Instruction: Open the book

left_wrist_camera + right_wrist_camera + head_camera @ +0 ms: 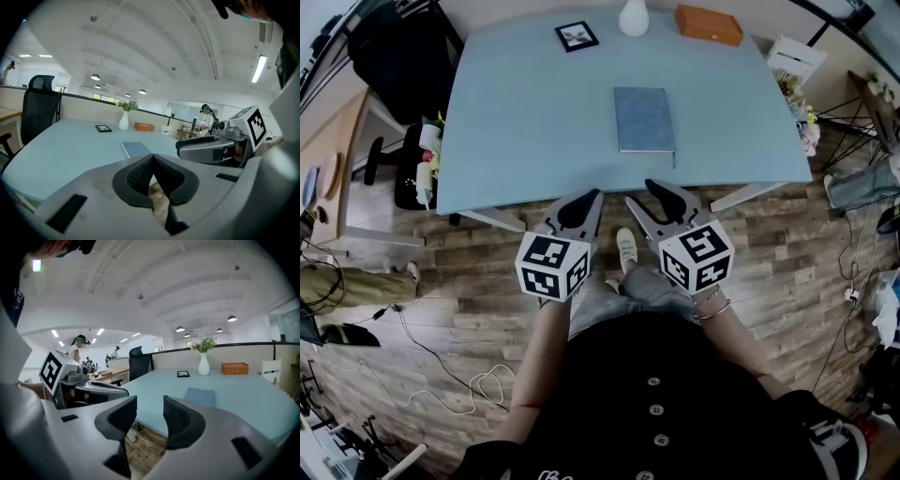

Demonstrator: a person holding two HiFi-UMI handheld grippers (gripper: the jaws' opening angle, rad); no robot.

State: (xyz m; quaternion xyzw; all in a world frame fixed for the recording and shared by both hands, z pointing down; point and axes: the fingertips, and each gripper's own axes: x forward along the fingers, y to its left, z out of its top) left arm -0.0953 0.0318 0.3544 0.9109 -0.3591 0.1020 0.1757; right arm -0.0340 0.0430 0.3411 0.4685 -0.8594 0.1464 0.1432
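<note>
The left gripper [153, 157] has its jaws pressed together on nothing; the right gripper [150, 401] stands slightly parted, also empty. Both hang over the wooden floor [487, 244], just short of the near edge of the blue table [525, 122]. The closed book [643, 119] lies flat beyond them, touching neither. Farther back stand a picture frame [577, 36], a white vase [203, 365] and a shut orange box [709, 24]. Only the gripper views show the green sprigs in the vase; the head view cuts off its top.
</note>
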